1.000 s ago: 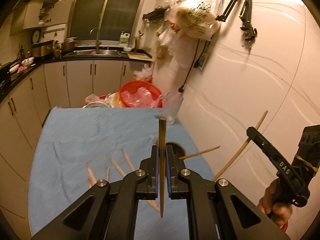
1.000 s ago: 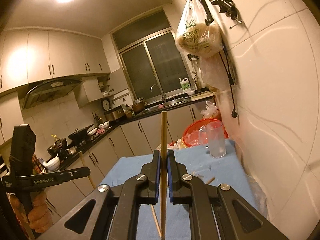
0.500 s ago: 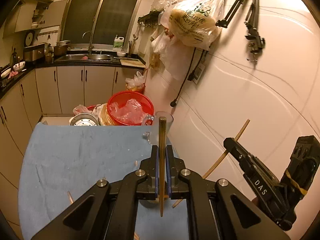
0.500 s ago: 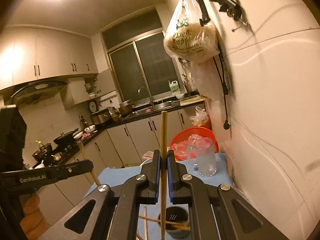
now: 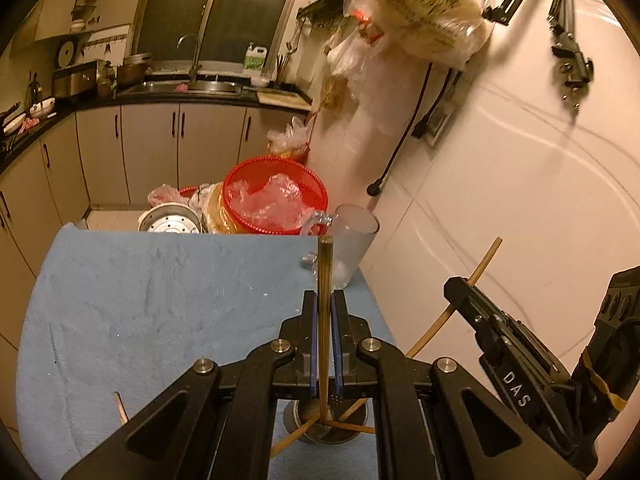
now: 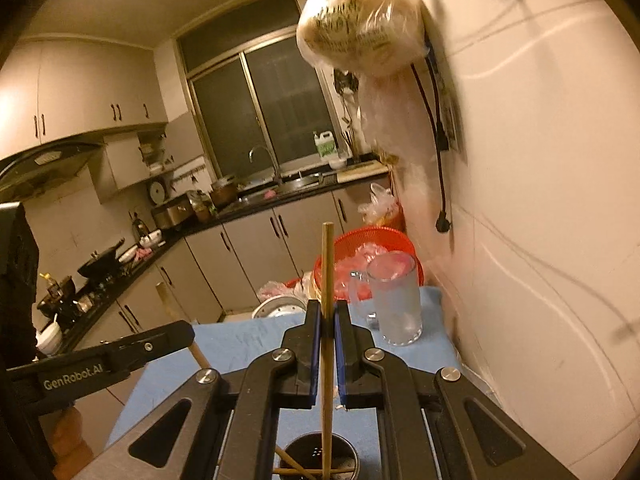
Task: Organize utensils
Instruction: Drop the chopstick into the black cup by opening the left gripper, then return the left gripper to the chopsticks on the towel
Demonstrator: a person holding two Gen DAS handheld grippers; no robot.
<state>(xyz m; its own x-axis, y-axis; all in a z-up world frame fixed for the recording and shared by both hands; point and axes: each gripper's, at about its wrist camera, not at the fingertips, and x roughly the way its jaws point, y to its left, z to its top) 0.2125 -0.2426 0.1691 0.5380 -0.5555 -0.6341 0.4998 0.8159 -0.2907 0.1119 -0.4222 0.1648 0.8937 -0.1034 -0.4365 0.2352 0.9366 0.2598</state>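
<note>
My left gripper (image 5: 324, 300) is shut on a dark wooden chopstick (image 5: 324, 272) held upright; its lower end reaches into a round metal utensil holder (image 5: 326, 424) on the blue cloth. My right gripper (image 6: 327, 308) is shut on a lighter chopstick (image 6: 327, 264), also upright, with its lower end inside the same holder (image 6: 320, 458), which has a few chopsticks lying across it. The right gripper (image 5: 472, 304) shows at the right of the left wrist view, the left gripper (image 6: 176, 332) at the left of the right wrist view.
A blue cloth (image 5: 160, 300) covers the table. A frosted glass mug (image 5: 352, 244) stands at its far right corner by the white wall. A red basket (image 5: 276, 200) and a metal bowl (image 5: 170, 220) sit beyond the table. One loose chopstick (image 5: 119, 406) lies at front left.
Both grippers have moved forward and down over the holder, so both chopstick ends now sit in it. The loose chopsticks on the cloth have slid mostly out of view.
</note>
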